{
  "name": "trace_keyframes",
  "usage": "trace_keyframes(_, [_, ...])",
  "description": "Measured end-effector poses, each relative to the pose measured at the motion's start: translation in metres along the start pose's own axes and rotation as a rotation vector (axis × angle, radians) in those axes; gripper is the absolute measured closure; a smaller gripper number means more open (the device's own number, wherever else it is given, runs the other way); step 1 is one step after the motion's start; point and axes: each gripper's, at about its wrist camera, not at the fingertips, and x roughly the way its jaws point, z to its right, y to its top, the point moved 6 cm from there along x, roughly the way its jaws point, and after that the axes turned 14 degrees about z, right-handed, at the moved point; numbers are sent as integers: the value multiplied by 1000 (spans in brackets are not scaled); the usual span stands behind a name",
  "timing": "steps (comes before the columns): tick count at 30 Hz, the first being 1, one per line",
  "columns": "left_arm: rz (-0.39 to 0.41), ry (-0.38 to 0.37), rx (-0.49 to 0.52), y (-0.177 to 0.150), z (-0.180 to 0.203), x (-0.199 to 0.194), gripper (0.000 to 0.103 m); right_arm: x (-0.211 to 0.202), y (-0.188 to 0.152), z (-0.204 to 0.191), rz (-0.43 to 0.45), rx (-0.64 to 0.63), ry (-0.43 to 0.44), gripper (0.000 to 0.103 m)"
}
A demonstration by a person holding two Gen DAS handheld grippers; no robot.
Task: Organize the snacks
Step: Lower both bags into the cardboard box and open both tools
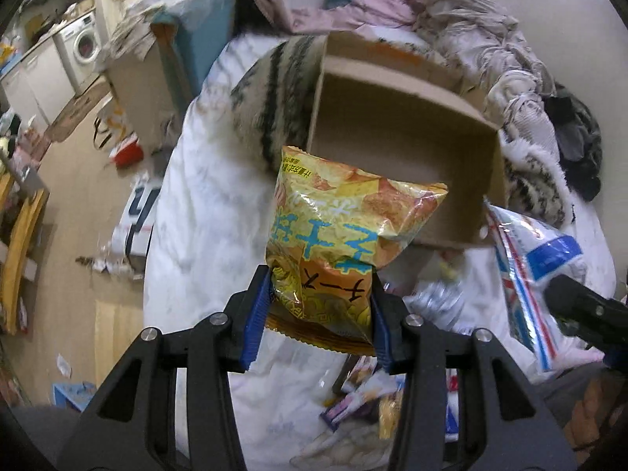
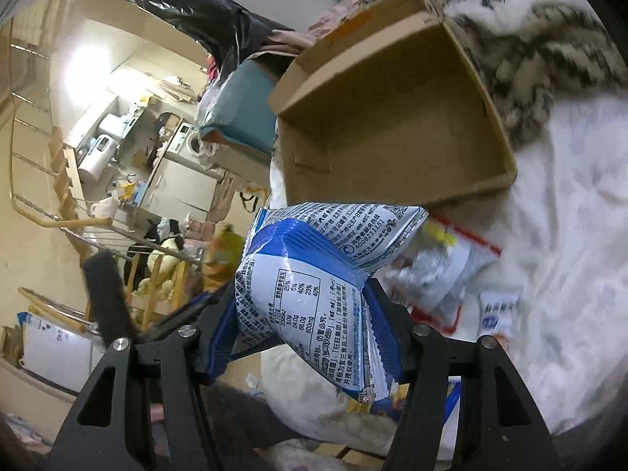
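Note:
My left gripper [image 1: 320,286] is shut on the lower end of a yellow and orange snack bag [image 1: 345,216], which hangs in the air in front of an open cardboard box [image 1: 412,90]. The box lies on white bedding with nothing visible inside. In the right wrist view my right gripper [image 2: 302,298] is shut on a blue and white snack bag [image 2: 306,274], lifted just short of the same box [image 2: 486,90]. That bag [image 1: 549,251] and part of the right gripper [image 1: 581,310] show at the right edge of the left wrist view.
Several loose snack packets [image 1: 353,396] lie on the white bedding [image 1: 204,216] below the grippers, with a red-edged clear bag [image 2: 451,274] beside the box. A striped fuzzy blanket [image 1: 274,90] and piled clothes [image 1: 490,39] surround the box. Another carton [image 1: 145,78] stands beside the bed.

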Motion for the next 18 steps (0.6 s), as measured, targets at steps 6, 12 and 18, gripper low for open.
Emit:
trace_keyframes(6, [9,3,54,34,9,45,61,20,43,19,47,-56,-89,40])
trace_keyframes(12, [16,26,86,46,17,90,61,51,77,47,61,-80,-166,40])
trace_keyframes(18, [-2,7,80,34,20,123,61,78,77,75,46,-50,-201,40])
